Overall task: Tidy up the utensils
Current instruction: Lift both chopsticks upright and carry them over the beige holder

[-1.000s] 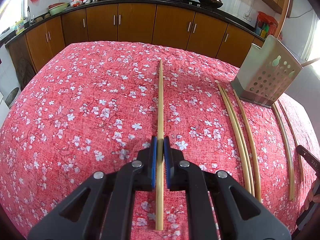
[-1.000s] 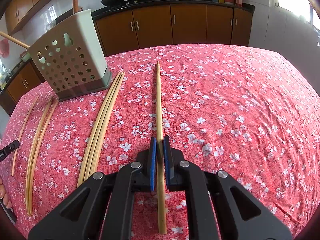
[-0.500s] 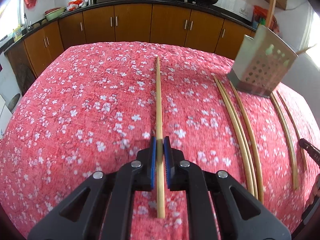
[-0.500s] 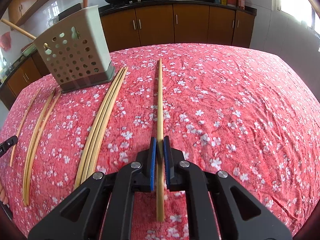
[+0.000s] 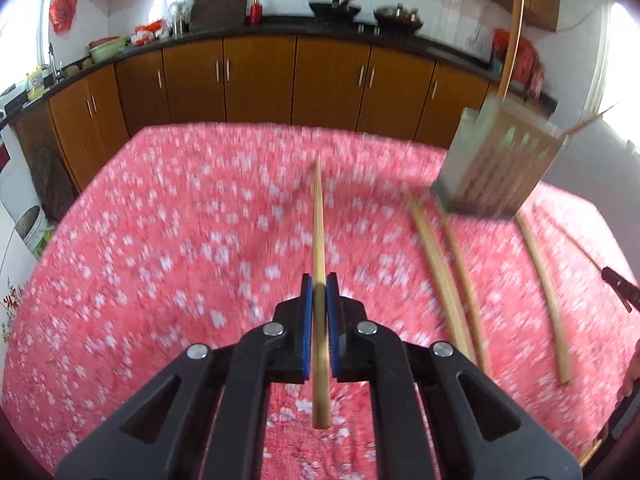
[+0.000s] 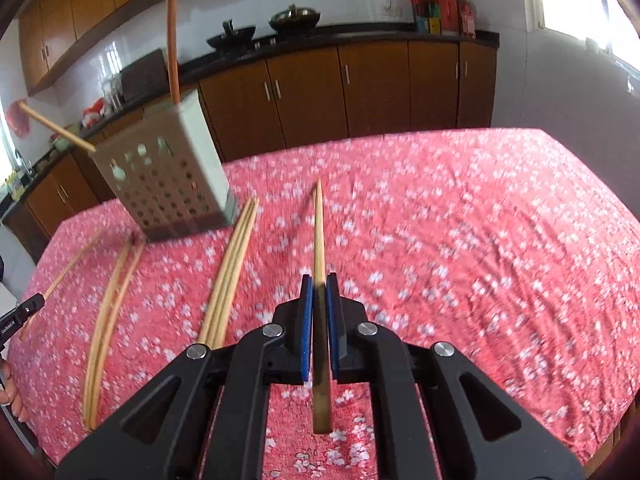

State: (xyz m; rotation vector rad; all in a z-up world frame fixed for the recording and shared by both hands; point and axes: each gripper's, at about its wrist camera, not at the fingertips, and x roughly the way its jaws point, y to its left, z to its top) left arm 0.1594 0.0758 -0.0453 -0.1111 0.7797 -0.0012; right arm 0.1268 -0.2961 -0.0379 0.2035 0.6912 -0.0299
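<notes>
My left gripper (image 5: 319, 286) is shut on a bamboo chopstick (image 5: 319, 220), held above the red flowered tablecloth (image 5: 160, 240) and pointing away from me. My right gripper (image 6: 319, 285) is shut on another bamboo chopstick (image 6: 319, 232), also lifted off the cloth. A grey perforated utensil holder (image 5: 500, 168) stands at the right of the left wrist view and, as the holder (image 6: 168, 184), at the left of the right wrist view, with two chopsticks sticking out of its top. Several loose chopsticks (image 6: 232, 272) lie on the cloth beside it.
More chopsticks (image 5: 544, 292) lie right of the holder in the left wrist view. Brown kitchen cabinets (image 5: 260, 80) and a dark counter with pans run behind the table. The other gripper's black tip (image 5: 618, 284) shows at the frame edge. The table's far edge drops off toward the cabinets.
Both grippers have risen with their chopsticks, which now hang clear of the cloth. The table and holder look farther away and the picture is blurred by motion.
</notes>
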